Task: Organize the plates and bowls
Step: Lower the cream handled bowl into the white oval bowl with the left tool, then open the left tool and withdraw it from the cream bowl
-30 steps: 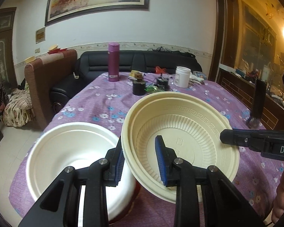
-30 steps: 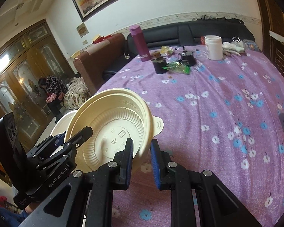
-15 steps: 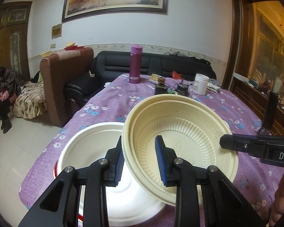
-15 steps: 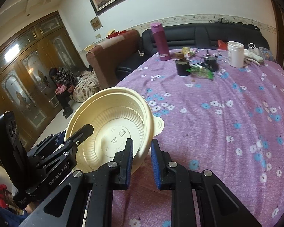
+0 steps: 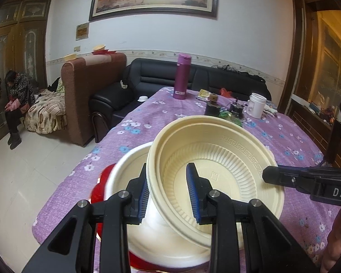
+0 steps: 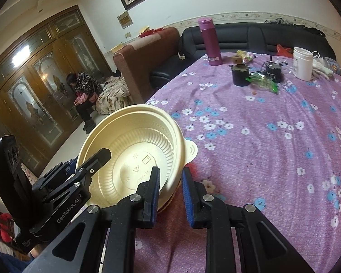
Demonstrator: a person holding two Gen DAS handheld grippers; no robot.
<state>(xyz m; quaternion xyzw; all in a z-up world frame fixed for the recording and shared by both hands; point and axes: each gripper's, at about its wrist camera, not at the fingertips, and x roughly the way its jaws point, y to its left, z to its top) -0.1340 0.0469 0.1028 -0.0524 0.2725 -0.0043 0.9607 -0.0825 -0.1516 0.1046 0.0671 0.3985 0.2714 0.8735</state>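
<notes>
Both claws are on the cream bowl (image 5: 216, 170): left claw (image 5: 168, 191) pinches its near-left wall, one blue pad outside, one inside; right claw (image 6: 169, 193) clamps the opposite rim the same way, narrow gap, wall between the pads. Bowl is tilted, held over the white bowl (image 5: 129, 173), which sits on a red plate (image 5: 99, 193). I can't tell whether the cream bowl's underside touches the white one; my own fingers cover that spot.

Stack sits at the near-left corner of the table (image 6: 272, 147), close to the edge; floor drops away just left of it. To the right and ahead, the purple floral cloth is open for a good stretch. Far end is cluttered: magenta flask (image 5: 181, 76), dark jar (image 6: 239, 75), green wrapper (image 6: 263, 82), white tub (image 6: 302, 63).

Red plate is mostly hidden under the white bowl, only its left rim shows. In the right wrist view the white bowl is fully blocked by the cream one and the left claw body. Small tab on the cream rim (image 6: 191, 151) points toward the table centre. Embossed marks on the bowl base are too small to read.
</notes>
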